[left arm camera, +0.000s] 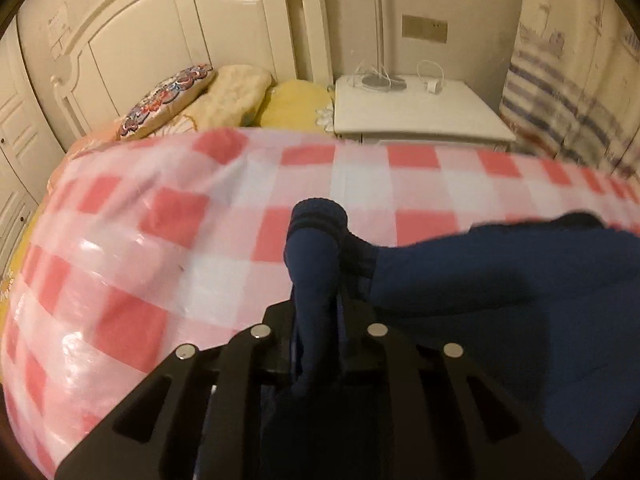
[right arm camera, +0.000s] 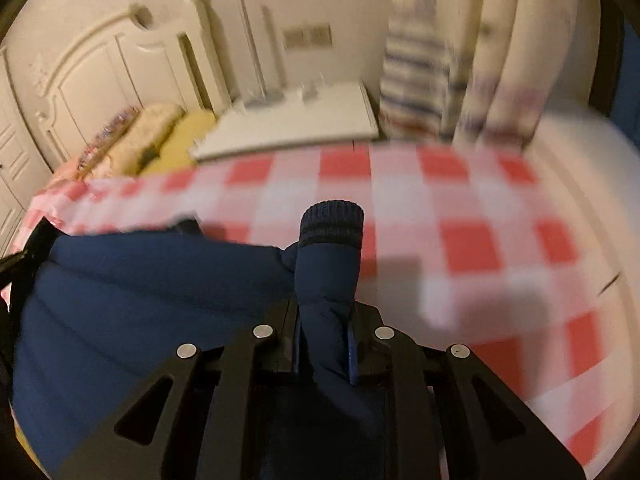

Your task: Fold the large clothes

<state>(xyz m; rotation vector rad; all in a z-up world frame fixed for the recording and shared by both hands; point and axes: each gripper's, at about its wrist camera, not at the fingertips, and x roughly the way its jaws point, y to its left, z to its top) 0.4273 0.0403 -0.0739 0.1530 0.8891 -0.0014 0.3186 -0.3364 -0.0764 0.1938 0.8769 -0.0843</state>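
Note:
A navy blue padded jacket (left arm camera: 500,288) lies over a bed covered with a pink and white checked sheet (left arm camera: 140,240). My left gripper (left arm camera: 320,308) is shut on one sleeve, whose ribbed cuff (left arm camera: 318,216) sticks up past the fingers. In the right wrist view the jacket's body (right arm camera: 140,300) spreads to the left. My right gripper (right arm camera: 326,316) is shut on the other sleeve, with its ribbed cuff (right arm camera: 332,224) standing up above the checked sheet (right arm camera: 460,240). Both sleeves are lifted off the bed.
Several pillows (left arm camera: 224,96) lean on a white headboard (left arm camera: 140,40) at the far left. A white bedside table (left arm camera: 416,108) with cables stands beyond the bed. Striped curtains (left arm camera: 560,92) hang at the right. A white surface (right arm camera: 580,168) borders the bed on the right.

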